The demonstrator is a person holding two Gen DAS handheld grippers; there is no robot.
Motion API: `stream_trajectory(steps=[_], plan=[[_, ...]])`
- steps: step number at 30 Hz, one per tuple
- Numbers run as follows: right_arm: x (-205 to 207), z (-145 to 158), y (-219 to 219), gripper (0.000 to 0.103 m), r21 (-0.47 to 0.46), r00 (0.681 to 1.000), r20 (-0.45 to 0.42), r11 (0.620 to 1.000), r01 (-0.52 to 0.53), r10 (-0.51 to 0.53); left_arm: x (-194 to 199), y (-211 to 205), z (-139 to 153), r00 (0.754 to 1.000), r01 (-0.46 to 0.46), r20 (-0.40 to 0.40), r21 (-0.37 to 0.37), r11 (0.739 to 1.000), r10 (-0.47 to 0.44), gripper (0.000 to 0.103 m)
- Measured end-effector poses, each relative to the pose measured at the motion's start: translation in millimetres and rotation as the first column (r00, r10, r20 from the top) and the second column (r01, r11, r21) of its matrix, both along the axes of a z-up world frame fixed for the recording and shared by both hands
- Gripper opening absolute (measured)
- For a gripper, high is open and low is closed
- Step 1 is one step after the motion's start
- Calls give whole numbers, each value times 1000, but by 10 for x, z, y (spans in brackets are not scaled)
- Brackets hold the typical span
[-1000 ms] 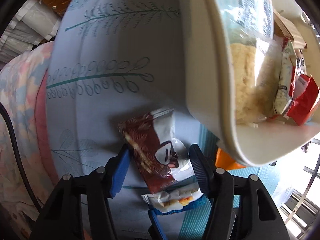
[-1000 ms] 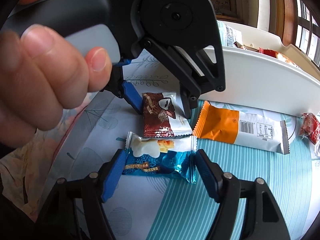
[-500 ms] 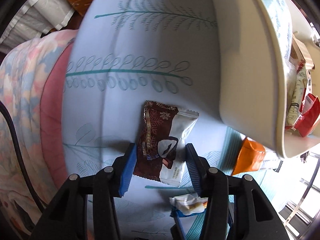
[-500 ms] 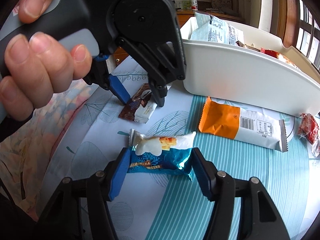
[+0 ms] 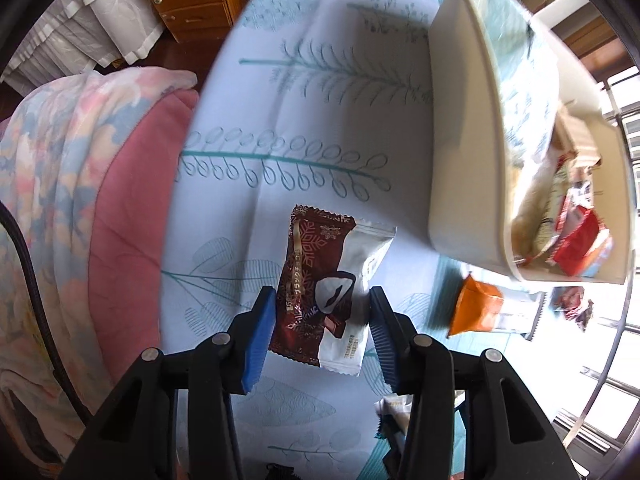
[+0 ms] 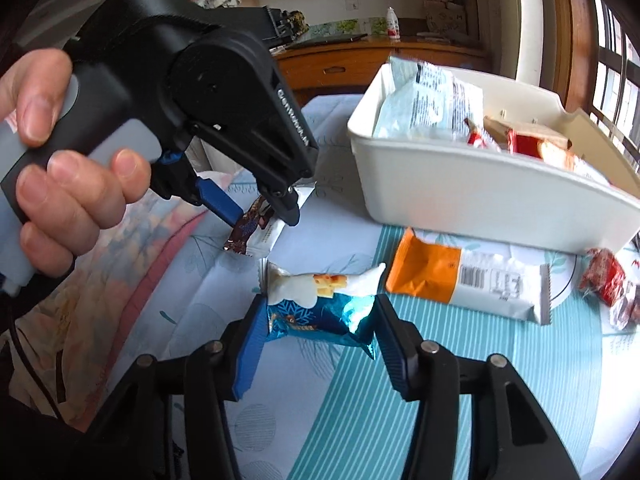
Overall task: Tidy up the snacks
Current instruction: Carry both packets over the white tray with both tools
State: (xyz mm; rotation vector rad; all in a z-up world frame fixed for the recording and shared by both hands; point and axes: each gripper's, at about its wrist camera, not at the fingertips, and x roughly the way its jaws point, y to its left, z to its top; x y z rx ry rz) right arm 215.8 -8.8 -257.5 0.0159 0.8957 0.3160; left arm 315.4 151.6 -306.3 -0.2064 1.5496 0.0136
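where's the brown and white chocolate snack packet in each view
Left wrist: brown and white chocolate snack packet sits lower centre, between the left tool fingers.
Right wrist: same packet left of centre, gripped by that tool.
Shared landmark: white plastic bin.

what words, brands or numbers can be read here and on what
"ブラックチョコ": brown chocolate snack wrapper held in the left claw; its small print is too small to read.
Raised lettering on the left claw's black body: too blurred to read.
Barcode on the orange and white packet: digits unreadable.
Print on the white bag in the bin: too small.
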Motion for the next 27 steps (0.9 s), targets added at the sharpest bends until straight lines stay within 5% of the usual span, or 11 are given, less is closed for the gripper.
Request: stream_trajectory(steps=[12,27], plan=[[61,526,-255,49,34,994,98,999,-42,39,-125,-40,704,986,-16,167,-68,998,27,45],[393,926,-779,49,89,971,238,996,8,-30,-123,-380,1153,894,12,443,-156,988,59,45]])
